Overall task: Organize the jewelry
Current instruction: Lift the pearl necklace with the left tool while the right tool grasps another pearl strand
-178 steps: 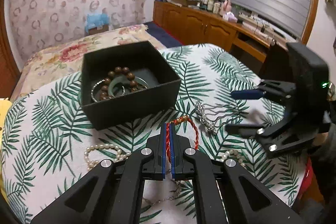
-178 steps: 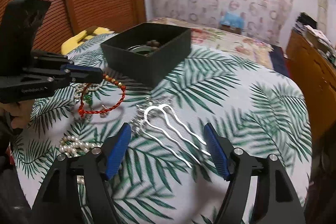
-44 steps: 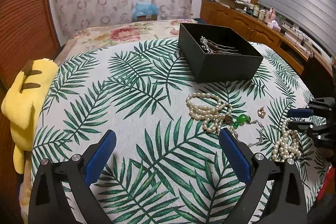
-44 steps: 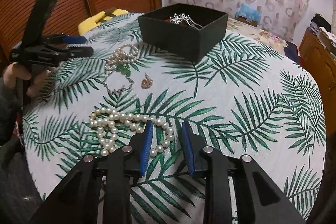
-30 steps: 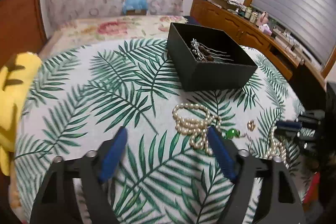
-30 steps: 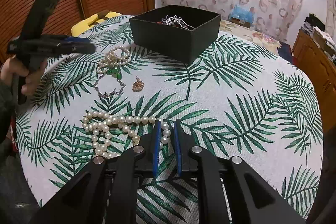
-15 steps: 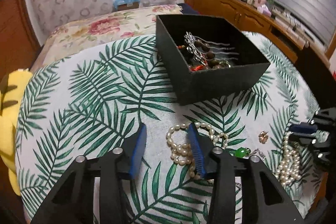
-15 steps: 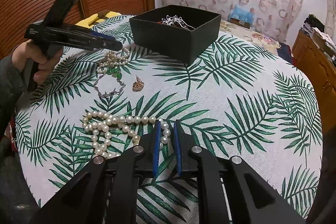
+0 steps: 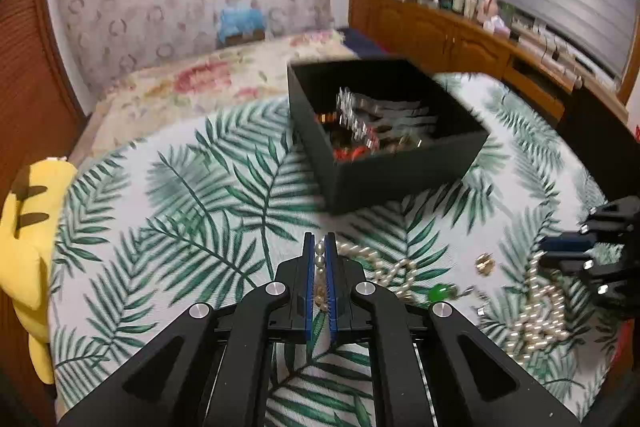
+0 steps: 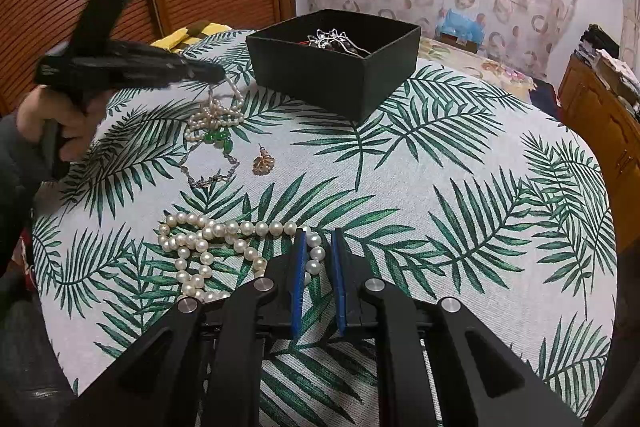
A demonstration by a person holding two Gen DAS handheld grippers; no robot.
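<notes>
Leaf-print tablecloth (image 10: 440, 155): both tongs (left (image 9: 319, 259), right (image 10: 319, 255)) pinch pearls.

Black hand-held gripper (image 9: 319, 267); blue pads (image 9: 308, 279); silver screws; dark sleeve (image 10: 16, 163).

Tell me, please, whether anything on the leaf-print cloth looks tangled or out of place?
Yes. The small-pearl strand held by the left gripper looks knotted with a green-bead chain, so both may lift together. A lone gold earring lies beside them, outside the black box.
</notes>
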